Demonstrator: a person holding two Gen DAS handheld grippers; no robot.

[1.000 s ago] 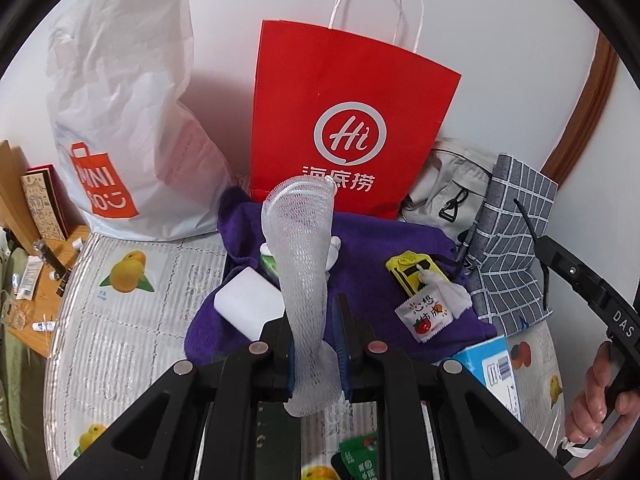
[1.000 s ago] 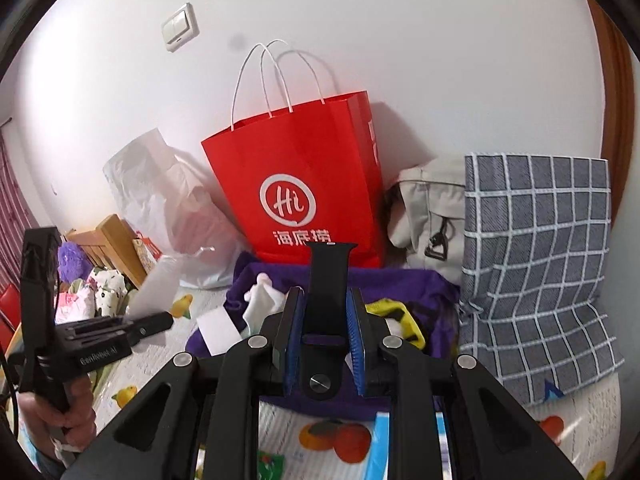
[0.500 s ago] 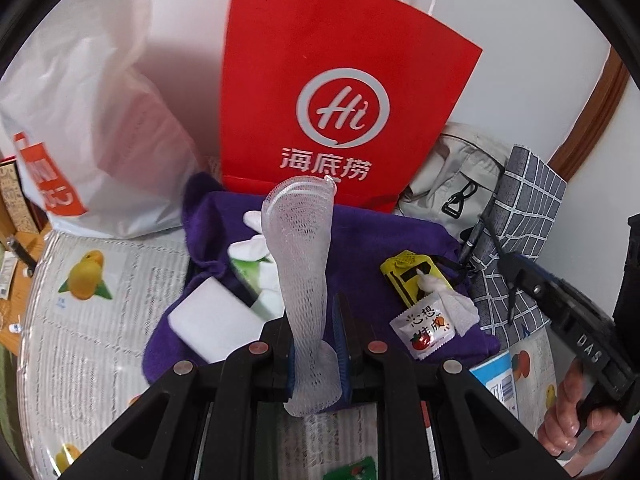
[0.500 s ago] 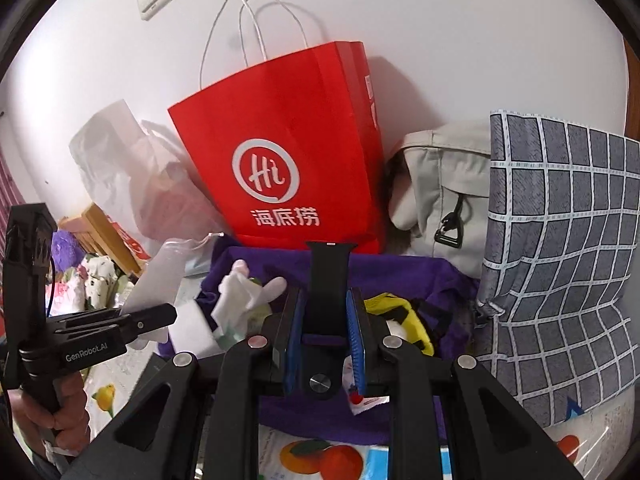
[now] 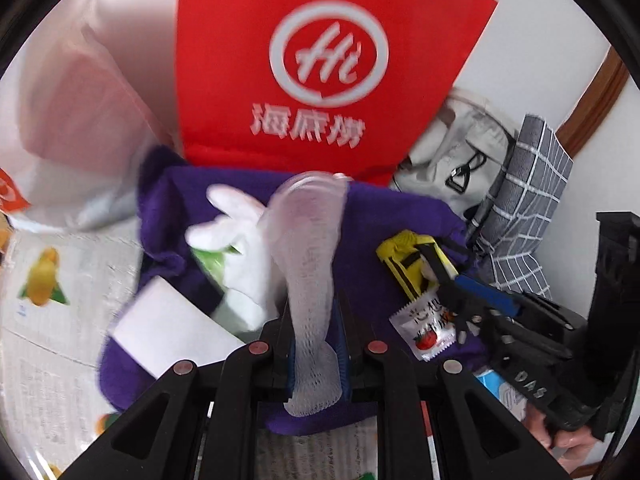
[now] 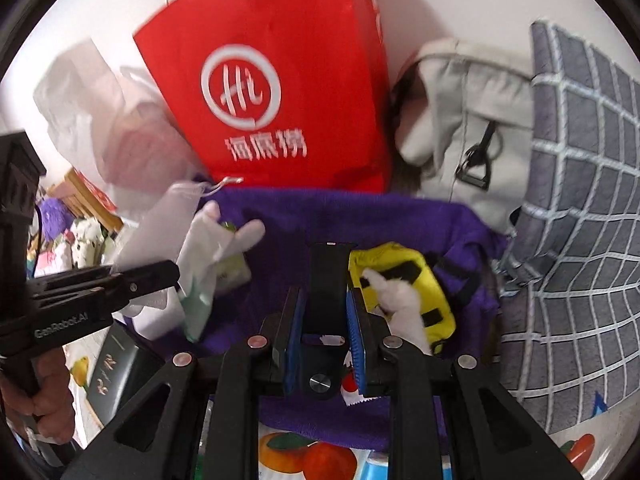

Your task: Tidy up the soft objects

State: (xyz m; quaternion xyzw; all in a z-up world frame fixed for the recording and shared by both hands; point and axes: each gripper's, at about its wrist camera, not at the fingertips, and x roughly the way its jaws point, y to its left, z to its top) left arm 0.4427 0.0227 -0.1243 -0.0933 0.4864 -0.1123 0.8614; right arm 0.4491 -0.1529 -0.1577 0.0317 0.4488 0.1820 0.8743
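My left gripper point(image 5: 314, 308) is shut on a white foam mesh sleeve point(image 5: 310, 240) that stands up between its pads. My right gripper point(image 6: 322, 300) is shut on a black strap point(image 6: 328, 276). Both hang over a purple cloth point(image 5: 384, 216) spread before a red paper bag point(image 5: 320, 60). On the cloth lie a white glove point(image 5: 236, 232), a white block point(image 5: 168, 332), a yellow pouch point(image 6: 404, 276) and a small snack packet point(image 5: 424, 328). In the left wrist view the right gripper point(image 5: 472, 292) reaches in from the right, above the packet. The left gripper point(image 6: 152, 276) enters the right wrist view from the left.
A white plastic bag point(image 5: 72, 120) stands left of the red bag. To the right are a grey bag point(image 6: 472, 112) and a checked fabric bag point(image 6: 580, 200). A black box point(image 6: 116, 368) lies at the cloth's near left. A fruit-print sheet point(image 5: 52, 280) covers the surface.
Both grippers have come down and nearer to the purple cloth, each keeping its object. The right gripper now reaches further into the left wrist view.
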